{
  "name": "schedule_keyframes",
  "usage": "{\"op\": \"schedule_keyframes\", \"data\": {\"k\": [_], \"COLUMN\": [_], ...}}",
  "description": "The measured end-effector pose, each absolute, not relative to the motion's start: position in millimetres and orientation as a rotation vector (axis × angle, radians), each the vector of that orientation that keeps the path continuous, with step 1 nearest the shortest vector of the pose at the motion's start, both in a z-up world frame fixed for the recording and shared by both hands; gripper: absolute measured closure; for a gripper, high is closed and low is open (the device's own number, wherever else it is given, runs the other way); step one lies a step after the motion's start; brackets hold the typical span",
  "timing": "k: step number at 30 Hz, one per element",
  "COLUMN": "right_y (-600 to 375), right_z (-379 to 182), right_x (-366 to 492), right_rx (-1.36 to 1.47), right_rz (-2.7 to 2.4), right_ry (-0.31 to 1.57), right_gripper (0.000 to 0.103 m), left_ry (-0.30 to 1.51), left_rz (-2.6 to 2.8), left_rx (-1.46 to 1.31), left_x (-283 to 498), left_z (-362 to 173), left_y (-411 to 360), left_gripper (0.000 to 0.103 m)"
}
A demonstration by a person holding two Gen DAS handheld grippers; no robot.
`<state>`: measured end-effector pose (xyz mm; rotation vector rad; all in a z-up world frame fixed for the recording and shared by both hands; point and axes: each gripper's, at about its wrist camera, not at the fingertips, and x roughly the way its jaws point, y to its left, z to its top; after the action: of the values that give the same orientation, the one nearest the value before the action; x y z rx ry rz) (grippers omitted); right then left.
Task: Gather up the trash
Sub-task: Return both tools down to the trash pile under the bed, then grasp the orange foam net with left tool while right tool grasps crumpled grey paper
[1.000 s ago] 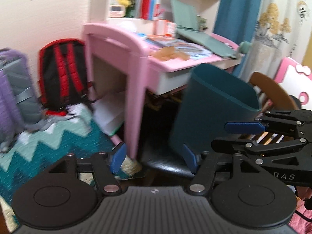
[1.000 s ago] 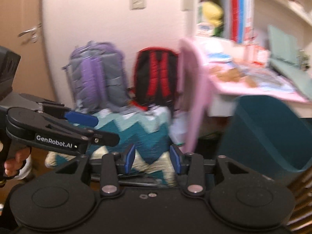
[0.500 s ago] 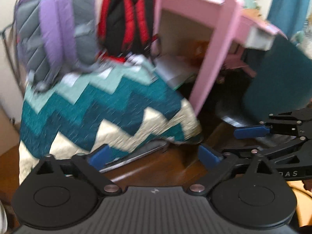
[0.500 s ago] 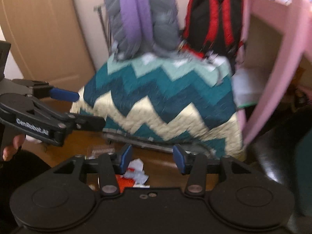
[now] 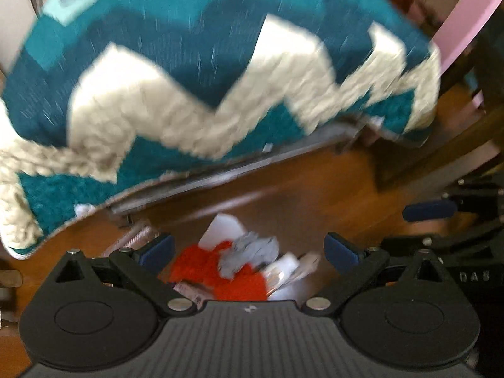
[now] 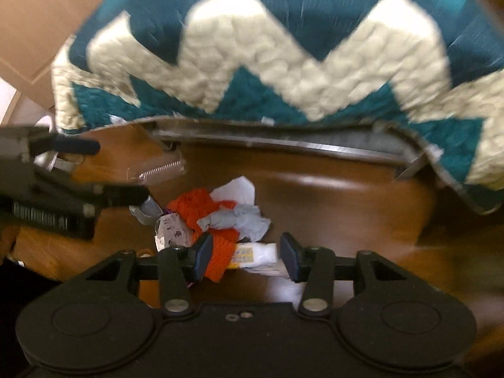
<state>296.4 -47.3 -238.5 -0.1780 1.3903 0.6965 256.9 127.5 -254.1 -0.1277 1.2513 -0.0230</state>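
A small trash pile lies on the wooden floor (image 6: 330, 208) in front of the blanket: orange mesh (image 6: 192, 204), crumpled grey paper (image 6: 236, 220), a white sheet (image 6: 236, 189), a white packet (image 6: 255, 253), a silvery wrapper (image 6: 171, 230) and a clear ridged plastic tray (image 6: 160, 170). My right gripper (image 6: 246, 253) points steeply down over the pile, open, the packet and mesh showing between its fingers without contact. My left gripper (image 5: 249, 247) is wide open above the orange mesh (image 5: 195, 261) and grey paper (image 5: 249, 252); in the right wrist view the left gripper (image 6: 107, 171) is at the left, over the tray.
A teal and cream zigzag blanket (image 5: 220, 78) hangs over a low metal rail (image 6: 283, 145) just beyond the pile. A pink desk leg (image 5: 466, 22) stands at the upper right. A brown panel (image 6: 37, 15) is at the upper left. Both views are motion-blurred.
Both grippers dropped and tipped downward from the backpacks and desk to the floor. The trash pile now sits between the fingers. Both jaws stand wider than a second ago.
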Motion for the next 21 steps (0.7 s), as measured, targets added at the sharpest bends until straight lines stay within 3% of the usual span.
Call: {"op": "schedule_keyframes", "data": {"k": [10,21], "right_y": [-21,-11], "right_z": [-375,-473], "right_x": [340,347], "right_rx": [-0.059,0.045], "right_rz": [0.588,0.525], "right_ry": [1.621,1.78], "right_gripper": [0.056,0.056], "left_ry": [1.581,1.722], "left_rz": [-0.06,-0.079], "left_rx": [-0.202,-0.2], "left_x": [263,261], "left_z": [-382,-478], "left_y": [131,104], "left_gripper": [0.001,0.002]}}
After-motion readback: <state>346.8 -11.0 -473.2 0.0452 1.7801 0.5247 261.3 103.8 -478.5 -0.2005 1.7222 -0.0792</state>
